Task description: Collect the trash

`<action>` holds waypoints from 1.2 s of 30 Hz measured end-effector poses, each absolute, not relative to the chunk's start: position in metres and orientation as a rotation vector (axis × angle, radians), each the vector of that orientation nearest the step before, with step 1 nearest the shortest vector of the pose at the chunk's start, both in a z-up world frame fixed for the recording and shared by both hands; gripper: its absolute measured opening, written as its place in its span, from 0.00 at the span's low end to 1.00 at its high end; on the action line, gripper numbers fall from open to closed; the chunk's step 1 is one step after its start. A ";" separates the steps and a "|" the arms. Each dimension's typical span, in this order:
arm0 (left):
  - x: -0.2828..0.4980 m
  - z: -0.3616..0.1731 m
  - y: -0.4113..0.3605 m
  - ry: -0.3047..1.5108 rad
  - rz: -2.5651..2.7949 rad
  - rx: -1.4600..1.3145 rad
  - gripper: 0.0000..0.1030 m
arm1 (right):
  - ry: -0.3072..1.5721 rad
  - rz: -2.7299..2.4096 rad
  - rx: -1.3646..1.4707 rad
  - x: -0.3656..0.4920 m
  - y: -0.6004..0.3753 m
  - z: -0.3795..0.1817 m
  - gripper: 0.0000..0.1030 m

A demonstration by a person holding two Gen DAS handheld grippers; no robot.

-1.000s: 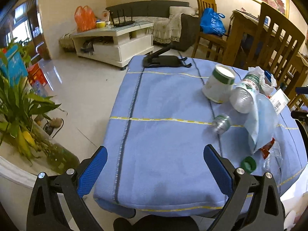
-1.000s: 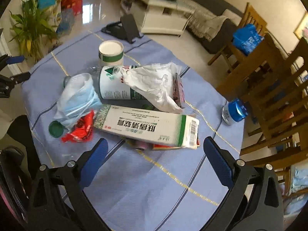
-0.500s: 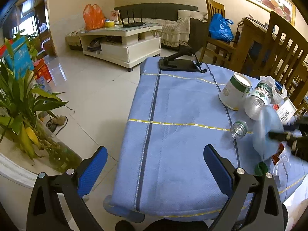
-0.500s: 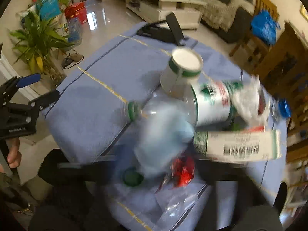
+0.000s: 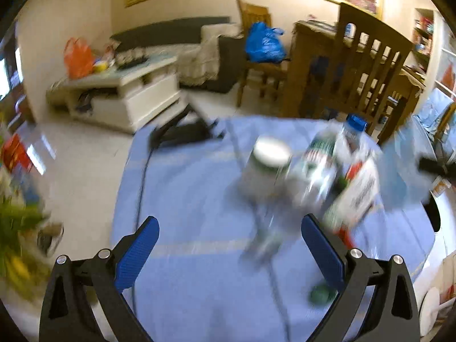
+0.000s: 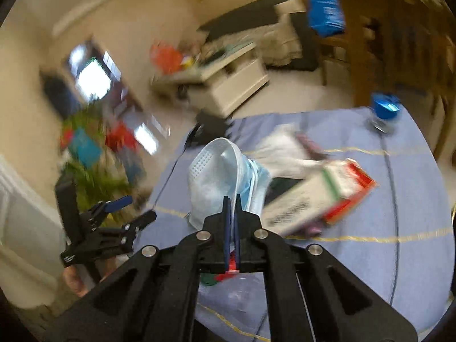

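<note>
My right gripper [image 6: 232, 199] is shut on a pale blue face mask [image 6: 219, 176] and holds it above the blue-clothed table [image 6: 370, 256]. The mask also shows, blurred, at the right of the left wrist view [image 5: 399, 171]. My left gripper [image 5: 228, 242] is open and empty over the table's near side; it also shows at the left of the right wrist view [image 6: 125, 211]. On the cloth lie a white cup with a green band [image 5: 268, 168], a clear plastic bottle [image 5: 316, 168], a green-and-white carton [image 6: 319, 196], crumpled white plastic [image 6: 285, 151], a red wrapper [image 5: 346, 236] and a green cap [image 5: 320, 295].
A blue-capped bottle [image 6: 384, 111] stands at the table's far right. A black stand [image 5: 182, 134] sits at the far edge. Wooden chairs [image 5: 370, 65] crowd the right, a white TV cabinet [image 5: 125, 97] and plants [image 6: 94, 176] the left.
My right gripper has shut on the face mask and lifted it off the pile. My left gripper has swung right toward the trash. Both views are motion-blurred.
</note>
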State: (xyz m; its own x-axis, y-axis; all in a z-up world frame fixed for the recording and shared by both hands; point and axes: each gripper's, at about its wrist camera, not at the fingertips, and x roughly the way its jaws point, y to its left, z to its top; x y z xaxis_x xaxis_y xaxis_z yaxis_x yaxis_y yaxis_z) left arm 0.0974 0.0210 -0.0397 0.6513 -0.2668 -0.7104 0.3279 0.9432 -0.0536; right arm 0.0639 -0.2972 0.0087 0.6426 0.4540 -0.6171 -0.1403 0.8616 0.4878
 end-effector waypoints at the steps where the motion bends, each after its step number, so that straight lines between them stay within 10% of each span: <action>1: 0.110 -0.035 0.013 0.791 -0.364 0.072 0.94 | 0.794 0.340 0.449 0.058 -0.309 0.009 0.02; 12: 0.205 -0.090 -0.057 1.012 -0.362 0.120 0.70 | 0.675 0.127 0.598 -0.030 -0.442 -0.010 0.02; 13: 0.205 -0.095 -0.055 1.022 -0.359 0.120 0.57 | 0.673 0.111 0.605 -0.033 -0.452 -0.013 0.02; 28: 0.161 0.025 -0.044 0.720 -0.327 0.041 0.53 | 0.659 -0.390 0.612 -0.058 -0.625 -0.058 0.02; 30: 0.147 0.033 -0.076 0.711 -0.419 0.073 0.54 | 0.718 -0.413 0.640 -0.054 -0.645 -0.088 0.13; 32: 0.132 0.035 -0.116 0.717 -0.522 0.115 0.54 | 0.753 -0.447 0.643 -0.054 -0.656 -0.104 0.75; 36: 0.100 0.025 -0.208 0.752 -0.714 0.225 0.54 | 0.706 -0.475 0.667 -0.079 -0.670 -0.116 0.79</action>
State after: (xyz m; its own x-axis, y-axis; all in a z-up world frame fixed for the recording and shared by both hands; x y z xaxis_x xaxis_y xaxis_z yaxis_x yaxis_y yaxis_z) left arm 0.1001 -0.2081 0.0247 0.5110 -0.5103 -0.6917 0.6645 0.7449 -0.0587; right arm -0.0788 -0.6700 -0.1157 0.6720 -0.1741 -0.7198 0.6008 0.6964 0.3925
